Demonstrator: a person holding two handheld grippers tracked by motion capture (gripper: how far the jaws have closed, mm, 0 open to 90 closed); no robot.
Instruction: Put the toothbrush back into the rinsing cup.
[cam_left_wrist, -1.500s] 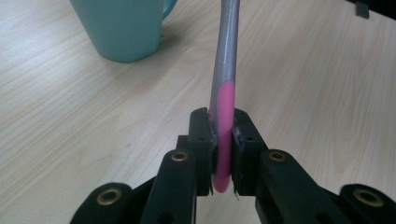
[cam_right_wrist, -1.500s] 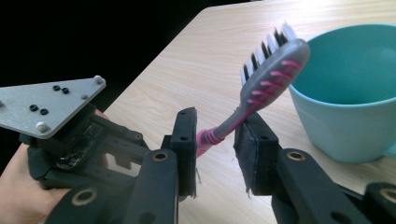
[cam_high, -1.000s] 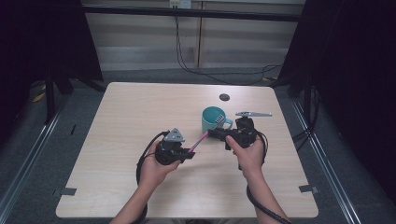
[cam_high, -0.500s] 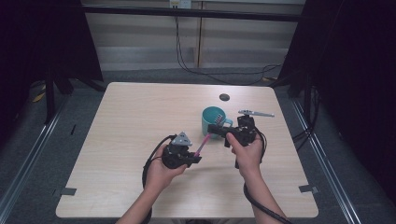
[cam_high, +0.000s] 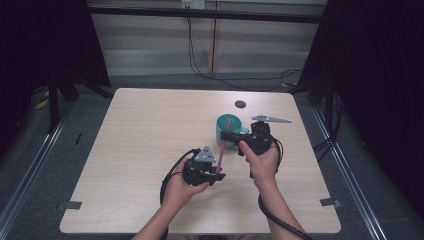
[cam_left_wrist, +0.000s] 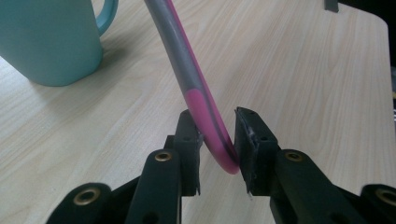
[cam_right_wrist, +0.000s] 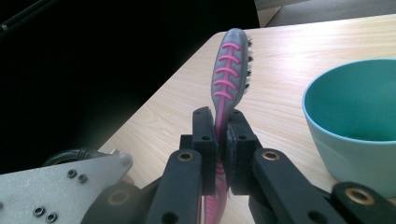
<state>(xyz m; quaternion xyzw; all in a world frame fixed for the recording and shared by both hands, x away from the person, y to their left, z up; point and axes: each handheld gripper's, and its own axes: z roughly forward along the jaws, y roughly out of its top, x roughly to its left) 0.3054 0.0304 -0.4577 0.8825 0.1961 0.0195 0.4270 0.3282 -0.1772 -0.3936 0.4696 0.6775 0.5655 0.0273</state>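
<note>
A pink and grey toothbrush (cam_high: 220, 152) hangs between my two grippers above the table. My right gripper (cam_high: 227, 136) is shut on its neck just below the bristled head (cam_right_wrist: 229, 70). My left gripper (cam_high: 219, 172) is at the handle's lower end. Its jaws have just been opening, and the curved pink tip (cam_left_wrist: 219, 149) lies loosely between the pads (cam_left_wrist: 250, 135) with a gap showing. A teal mug (cam_high: 223, 125) stands upright just behind the right gripper; it also shows in the left gripper view (cam_left_wrist: 46, 42) and the right gripper view (cam_right_wrist: 355, 116).
The wooden table (cam_high: 140, 130) carries a small dark round object (cam_high: 240, 104) near its far edge. Metal rails run along the floor on both sides. Cables trail from both grippers toward the near edge.
My left hand has shifted right and a little nearer, ending under the right gripper. The toothbrush now hangs steeper. The right hand has stayed in place.
</note>
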